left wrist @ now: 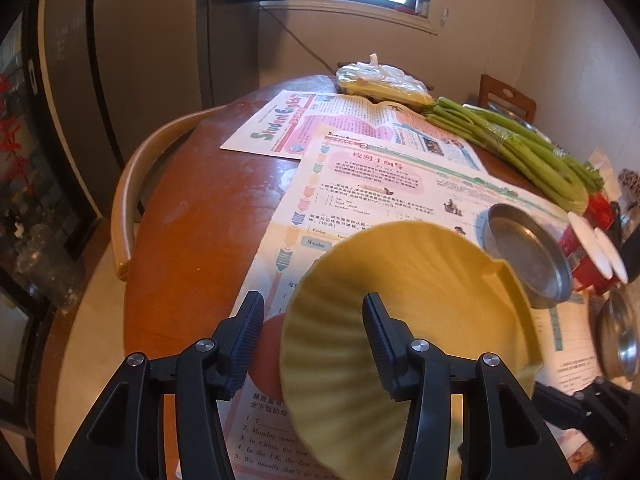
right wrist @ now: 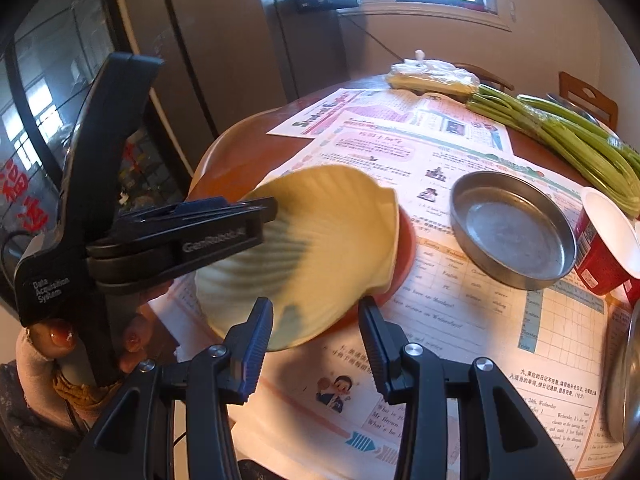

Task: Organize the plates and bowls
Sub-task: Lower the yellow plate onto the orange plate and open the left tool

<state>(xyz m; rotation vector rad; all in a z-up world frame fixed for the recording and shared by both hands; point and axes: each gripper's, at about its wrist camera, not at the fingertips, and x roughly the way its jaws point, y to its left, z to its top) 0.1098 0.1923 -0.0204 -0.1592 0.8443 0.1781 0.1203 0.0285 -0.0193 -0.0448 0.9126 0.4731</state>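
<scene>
The left gripper (right wrist: 264,208) is clamped on the near-left rim of the tilted yellow shell-shaped plate (right wrist: 320,248). Right of it is a steel pan (right wrist: 512,228). The right gripper (right wrist: 316,320) hovers near, fingers apart.

Left gripper (right wrist: 268,210) gripping tilted yellow shell plate (right wrist: 320,256), steel pan (right wrist: 514,232) beside

I cannot see most of the red plate (right wrist: 404,240) under the yellow shell dish (right wrist: 320,240); the steel bowl (right wrist: 624,380) is cut at right edge.
</scene>
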